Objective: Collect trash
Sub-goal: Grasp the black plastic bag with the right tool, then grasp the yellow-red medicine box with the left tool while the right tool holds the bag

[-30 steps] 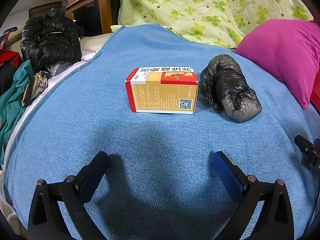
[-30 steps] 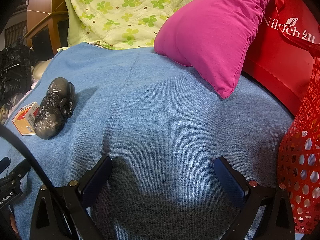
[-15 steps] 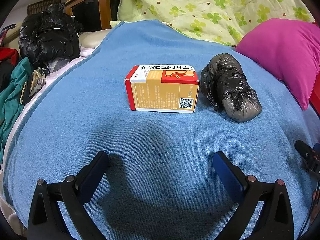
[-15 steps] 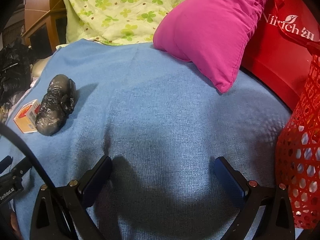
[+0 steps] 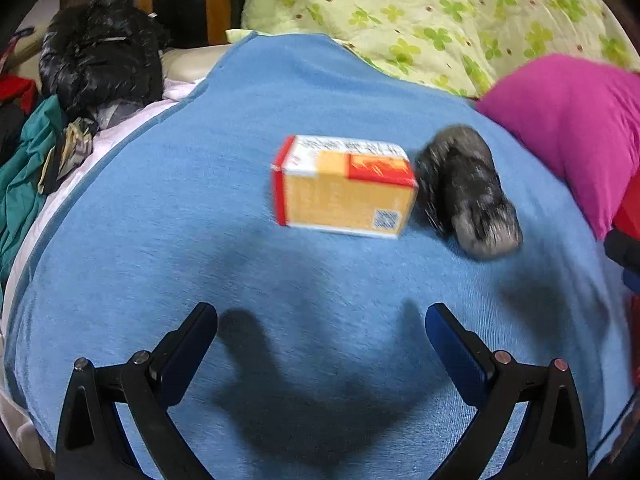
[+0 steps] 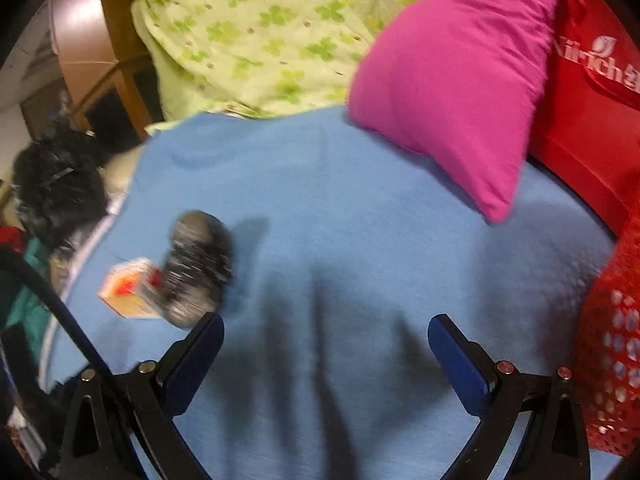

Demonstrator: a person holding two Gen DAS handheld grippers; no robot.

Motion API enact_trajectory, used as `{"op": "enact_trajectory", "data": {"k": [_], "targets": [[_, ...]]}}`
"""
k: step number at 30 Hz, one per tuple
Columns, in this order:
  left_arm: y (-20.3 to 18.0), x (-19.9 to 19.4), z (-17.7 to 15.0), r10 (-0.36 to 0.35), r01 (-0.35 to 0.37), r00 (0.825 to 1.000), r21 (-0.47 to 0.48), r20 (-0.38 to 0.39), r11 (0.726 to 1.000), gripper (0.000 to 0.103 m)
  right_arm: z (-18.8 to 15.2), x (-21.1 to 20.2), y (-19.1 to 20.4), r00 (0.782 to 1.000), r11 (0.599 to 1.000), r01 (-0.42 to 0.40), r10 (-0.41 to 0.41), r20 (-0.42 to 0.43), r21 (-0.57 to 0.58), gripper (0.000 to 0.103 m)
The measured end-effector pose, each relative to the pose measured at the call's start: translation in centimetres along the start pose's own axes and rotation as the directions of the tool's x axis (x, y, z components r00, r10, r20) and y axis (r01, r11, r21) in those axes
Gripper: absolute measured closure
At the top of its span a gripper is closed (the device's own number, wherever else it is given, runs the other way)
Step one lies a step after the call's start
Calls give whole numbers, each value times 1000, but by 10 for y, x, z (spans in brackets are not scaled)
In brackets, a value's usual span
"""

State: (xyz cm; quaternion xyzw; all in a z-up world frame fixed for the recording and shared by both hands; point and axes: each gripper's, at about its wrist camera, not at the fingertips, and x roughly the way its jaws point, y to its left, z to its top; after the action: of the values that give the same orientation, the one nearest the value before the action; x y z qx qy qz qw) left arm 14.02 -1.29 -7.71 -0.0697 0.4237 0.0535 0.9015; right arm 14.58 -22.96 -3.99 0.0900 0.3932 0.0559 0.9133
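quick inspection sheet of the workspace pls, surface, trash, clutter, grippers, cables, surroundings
surface: blue blanket, nothing on it but the two trash items
job's things: orange and red box lying beside crumpled black bag; red mesh basket at right
clutter: black jacket and green cloth off the blanket's left edge
grippers: left gripper open, empty; right gripper open, empty
cables: black cable at left of right view
surroundings: pink pillow, floral quilt, red bag
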Motion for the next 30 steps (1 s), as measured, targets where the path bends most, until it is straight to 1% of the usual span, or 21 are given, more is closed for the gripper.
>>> {"op": "enact_trajectory", "data": {"k": [3, 6, 10, 13, 14, 15, 17, 20, 21, 22, 24, 26, 28, 30], "targets": [[16, -9, 12, 13, -12, 1000, -38, 25, 999, 0, 10, 10, 27, 999, 998, -52, 52, -4, -48, 0], [32, -15, 24, 31, -28, 998, -69, 51, 997, 0, 14, 23, 45, 997, 994, -75, 74, -10, -79, 0], [51, -13, 37, 55, -50, 997, -106, 48, 993, 0, 19, 42, 55, 992, 990, -123, 122, -20, -66, 0], [58, -10, 36, 79, -75, 996, -126, 32, 989, 0, 21, 56, 65, 991, 988, -130, 128, -31, -84, 2], [58, -8, 35, 81, -78, 996, -124, 24, 989, 0, 22, 64, 71, 991, 987, -129, 125, -48, -91, 7], [58, -8, 33, 82, -79, 996, -121, 18, 990, 0, 22, 69, 73, 990, 987, -130, 125, -63, -91, 18], [56, -5, 32, 78, -76, 997, -112, 11, 991, 0, 23, 85, 77, 985, 986, -145, 136, -109, -78, 27], [55, -4, 33, 81, -79, 997, -101, 15, 992, 0, 21, 104, 79, 976, 986, -162, 153, -153, -45, 29], [55, -4, 32, 82, -80, 996, -99, 16, 992, 0, 21, 108, 79, 972, 984, -175, 168, -163, -33, 36], [56, -3, 32, 82, -80, 997, -99, 15, 992, 0, 20, 110, 80, 969, 982, -189, 183, -166, -25, 41], [58, -2, 33, 75, -74, 997, -106, 9, 992, 0, 19, 108, 82, 960, 974, -225, 218, -175, -21, 60], [58, 0, 33, 63, -62, 998, -115, 1, 991, 0, 18, 105, 81, 959, 972, -235, 227, -170, -30, 64], [56, 1, 33, 58, -58, 998, -112, -2, 992, 0, 17, 100, 77, 961, 972, -232, 224, -163, -36, 64], [54, 2, 34, 48, -48, 999, -105, -7, 993, 0, 19, 93, 65, 962, 972, -233, 228, -153, -16, 65]]}}
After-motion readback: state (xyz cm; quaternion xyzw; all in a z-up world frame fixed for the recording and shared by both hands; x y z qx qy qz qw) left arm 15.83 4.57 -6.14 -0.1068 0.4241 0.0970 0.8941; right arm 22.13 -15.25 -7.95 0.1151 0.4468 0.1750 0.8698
